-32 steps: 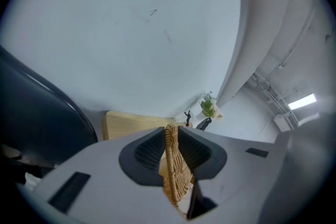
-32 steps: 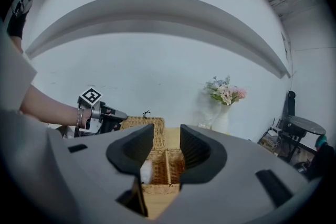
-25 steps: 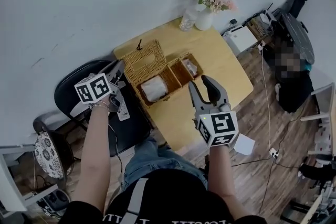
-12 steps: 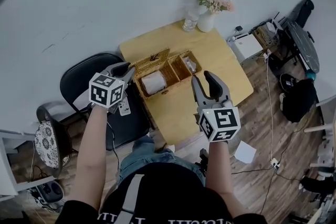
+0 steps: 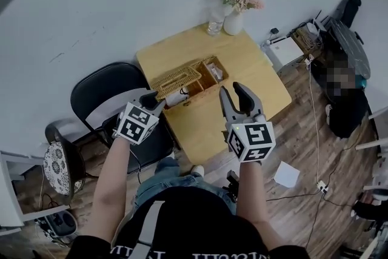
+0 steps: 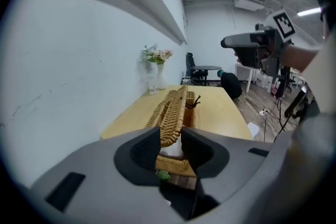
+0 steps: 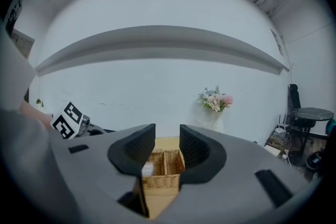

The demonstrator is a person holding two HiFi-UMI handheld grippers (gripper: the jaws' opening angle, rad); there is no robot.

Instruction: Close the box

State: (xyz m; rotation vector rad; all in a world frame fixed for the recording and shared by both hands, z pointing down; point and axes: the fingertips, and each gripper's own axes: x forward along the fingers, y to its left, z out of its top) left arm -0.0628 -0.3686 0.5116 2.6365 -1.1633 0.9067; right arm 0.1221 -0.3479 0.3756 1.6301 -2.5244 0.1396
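A wicker box (image 5: 203, 79) stands on the wooden table (image 5: 248, 63), with a white roll (image 5: 176, 98) in its left compartment. Its woven lid (image 5: 176, 77) is swung partway over the box. The lid shows edge-on (image 6: 172, 110) in the left gripper view. My left gripper (image 5: 154, 101) (image 6: 170, 144) holds the lid's near end between its pads, and its jaws are opening. My right gripper (image 5: 235, 96) (image 7: 167, 147) hovers over the table's front, apart from the box (image 7: 164, 168). Its jaws are closing with nothing between them.
A white vase of flowers (image 5: 233, 9) and a glass (image 5: 213, 26) stand at the table's far edge. A black chair (image 5: 103, 100) sits left of the table, under my left gripper. A sheet of paper (image 5: 285, 174) lies on the wooden floor at the right.
The lid has swung from lying open behind the box to partway over it. My left gripper moved right and toward me with it. The right gripper barely moved.
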